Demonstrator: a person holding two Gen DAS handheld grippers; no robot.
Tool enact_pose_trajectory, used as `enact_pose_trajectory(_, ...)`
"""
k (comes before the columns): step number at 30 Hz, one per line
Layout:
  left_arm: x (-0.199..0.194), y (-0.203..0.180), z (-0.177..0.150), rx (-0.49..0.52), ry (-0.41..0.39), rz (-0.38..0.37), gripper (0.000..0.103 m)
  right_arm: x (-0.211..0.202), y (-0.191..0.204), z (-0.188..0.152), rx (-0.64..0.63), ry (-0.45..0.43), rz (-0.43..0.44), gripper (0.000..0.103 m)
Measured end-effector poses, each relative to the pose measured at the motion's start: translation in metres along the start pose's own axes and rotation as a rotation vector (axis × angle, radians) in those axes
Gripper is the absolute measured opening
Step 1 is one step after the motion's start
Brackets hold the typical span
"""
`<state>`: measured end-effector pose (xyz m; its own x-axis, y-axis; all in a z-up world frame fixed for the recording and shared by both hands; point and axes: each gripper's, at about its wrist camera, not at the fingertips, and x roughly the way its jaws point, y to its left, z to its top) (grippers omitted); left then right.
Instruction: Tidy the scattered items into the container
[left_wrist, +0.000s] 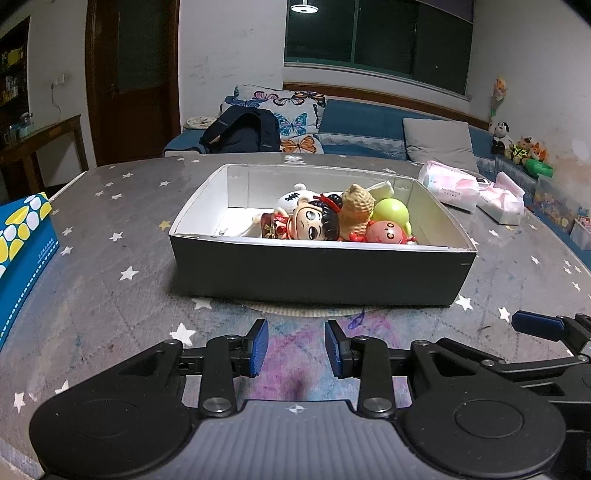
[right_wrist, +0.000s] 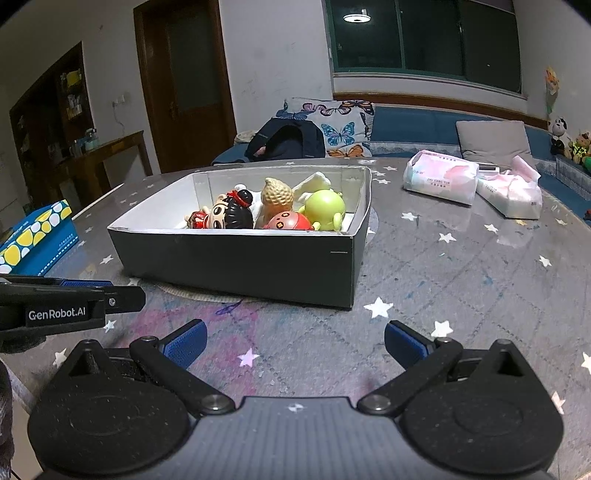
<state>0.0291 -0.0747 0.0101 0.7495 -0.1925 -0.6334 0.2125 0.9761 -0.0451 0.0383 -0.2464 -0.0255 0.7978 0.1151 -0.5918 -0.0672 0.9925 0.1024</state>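
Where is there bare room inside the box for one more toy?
The box's left half is bare white floor, bordered by the left wall and the doll. The right half is crowded: peanut toy, green toy, red toy.

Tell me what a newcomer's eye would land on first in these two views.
The dark box at the middle of the star-printed table, with bright toys heaped at its right end: a black-haired doll, a peanut figure, a green ball figure and a red round one. Nearer the camera, the left gripper and right gripper hang with empty, open jaws.
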Motion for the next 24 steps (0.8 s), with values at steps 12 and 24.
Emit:
enact_pose_trajectory(12, -0.005, -0.001, -0.008, 0.002, 0.003, 0.009, 0.035, -0.004, 0.001, -0.005, -0.004, 0.007, -0.009, 0.103)
enact_pose_trajectory(24, -0.01, -0.003, -0.011, -0.001, -0.001, 0.011, 0.035, -0.011, 0.006, -0.008, -0.011, -0.007, -0.001, 0.103)
